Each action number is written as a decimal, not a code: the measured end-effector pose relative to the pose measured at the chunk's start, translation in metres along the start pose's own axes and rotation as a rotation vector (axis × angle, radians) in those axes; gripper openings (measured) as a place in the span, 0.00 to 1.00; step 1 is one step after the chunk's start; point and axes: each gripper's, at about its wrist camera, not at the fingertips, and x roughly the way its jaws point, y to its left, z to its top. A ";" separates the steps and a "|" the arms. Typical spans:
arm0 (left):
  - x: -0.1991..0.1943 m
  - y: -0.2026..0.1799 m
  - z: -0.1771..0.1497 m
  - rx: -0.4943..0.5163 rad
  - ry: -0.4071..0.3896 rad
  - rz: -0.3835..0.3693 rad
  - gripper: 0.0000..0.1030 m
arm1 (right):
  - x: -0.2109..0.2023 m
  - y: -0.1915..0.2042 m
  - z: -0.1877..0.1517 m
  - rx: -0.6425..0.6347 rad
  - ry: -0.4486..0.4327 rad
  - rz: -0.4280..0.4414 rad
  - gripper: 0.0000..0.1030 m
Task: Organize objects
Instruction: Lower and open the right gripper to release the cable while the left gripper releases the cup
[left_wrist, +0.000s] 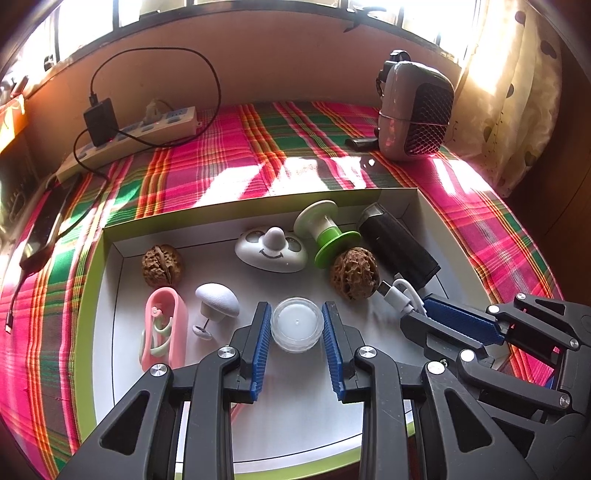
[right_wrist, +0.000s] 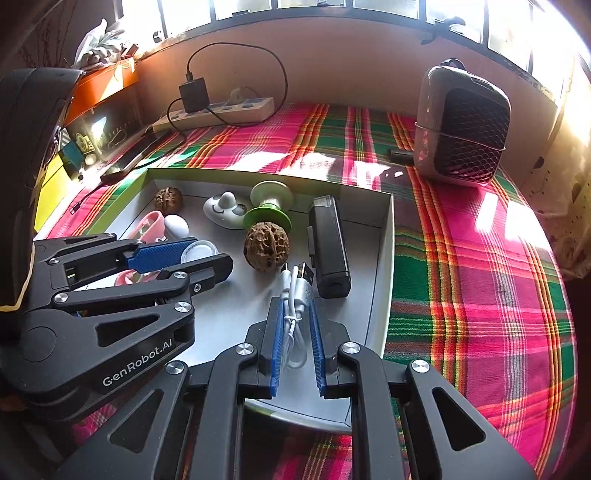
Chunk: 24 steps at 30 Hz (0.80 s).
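Both claws (tilted down) grip: left claw (left_wrist: 295, 325) jar (left_wrist: 295, 326), right claw (right_wrist: 297, 332) cable (right_wrist: 295, 295).

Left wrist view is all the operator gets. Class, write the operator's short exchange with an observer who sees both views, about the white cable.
Operator: Is the right gripper actually holding the white cable?
Observer: Yes. In the right wrist view its blue pads are closed on the coiled bundle.
Operator: Is the bundle loose?
Observer: No, a thin white tie binds its middle.
Operator: Any marking on the left gripper?
Observer: Its side reads GenRobot.AI.
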 end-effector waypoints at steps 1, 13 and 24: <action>0.000 -0.001 0.000 0.001 0.000 0.001 0.25 | 0.000 0.000 0.000 -0.001 0.000 0.000 0.15; 0.000 -0.002 0.000 0.009 0.001 0.005 0.25 | -0.001 0.000 -0.001 -0.002 -0.001 -0.003 0.15; -0.001 -0.001 -0.001 0.008 0.001 0.018 0.26 | -0.003 0.000 -0.001 0.007 -0.007 -0.006 0.16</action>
